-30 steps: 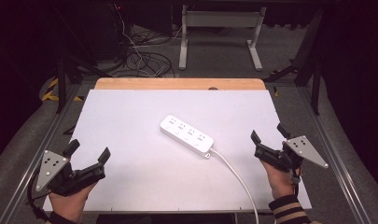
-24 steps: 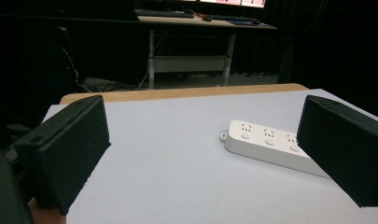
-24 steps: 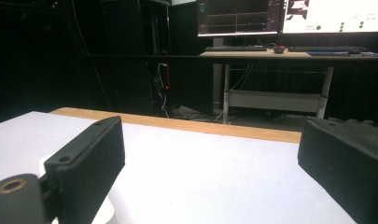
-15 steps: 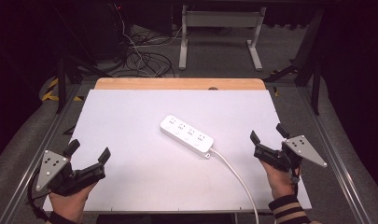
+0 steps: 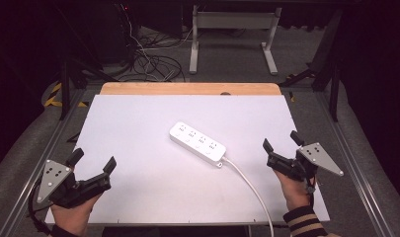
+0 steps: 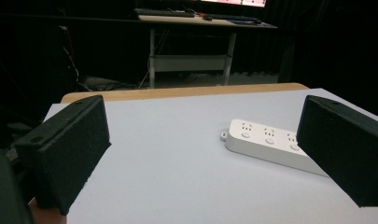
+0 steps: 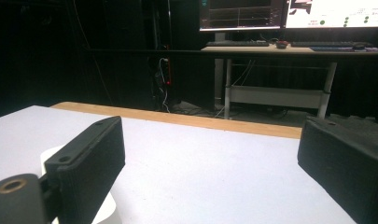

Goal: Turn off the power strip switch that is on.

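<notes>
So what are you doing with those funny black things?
A person holds a pair of tongs in each hand, the left tongs and right tongs, both open and holding nothing. They rest near the table's front corners. A white power strip lies in the middle of the white table, untouched.

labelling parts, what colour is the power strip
White, with a white cord; the power strip shows best in the high view.

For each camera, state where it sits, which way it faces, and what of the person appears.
High view: above the near edge, looking forward and down on the table; both hands and tools, left tool, right tool.
Left gripper view: on the left tool, facing the power strip.
Right gripper view: on the right tool, facing the far desk.
Shared: the power strip.
</notes>
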A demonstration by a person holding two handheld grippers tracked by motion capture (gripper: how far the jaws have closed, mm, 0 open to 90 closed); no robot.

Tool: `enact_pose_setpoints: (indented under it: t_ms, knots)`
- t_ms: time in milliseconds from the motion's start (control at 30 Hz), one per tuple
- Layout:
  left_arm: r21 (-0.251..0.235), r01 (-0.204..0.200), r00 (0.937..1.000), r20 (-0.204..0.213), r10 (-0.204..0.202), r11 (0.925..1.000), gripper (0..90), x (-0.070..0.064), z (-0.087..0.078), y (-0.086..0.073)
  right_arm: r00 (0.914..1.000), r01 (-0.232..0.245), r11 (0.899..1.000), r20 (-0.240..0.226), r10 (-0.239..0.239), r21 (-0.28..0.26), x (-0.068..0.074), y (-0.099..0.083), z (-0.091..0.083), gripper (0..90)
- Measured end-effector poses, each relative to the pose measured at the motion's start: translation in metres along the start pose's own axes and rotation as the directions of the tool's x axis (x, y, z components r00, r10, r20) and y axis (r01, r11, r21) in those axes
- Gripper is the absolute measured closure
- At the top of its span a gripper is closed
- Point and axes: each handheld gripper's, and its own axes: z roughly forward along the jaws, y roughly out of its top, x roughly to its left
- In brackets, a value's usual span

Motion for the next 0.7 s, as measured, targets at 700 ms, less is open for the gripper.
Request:
enact_pose_setpoints:
  t_ms: [700]
  knots:
    - [0.000,0.000,1.0000,0.002,0.000,1.0000,3.2,-0.0003,0.0002,0.0003,1.0000,0.003,1.000,-0.007,-0.003,0.017,0.0017,-0.0018,0.0011,8.0]
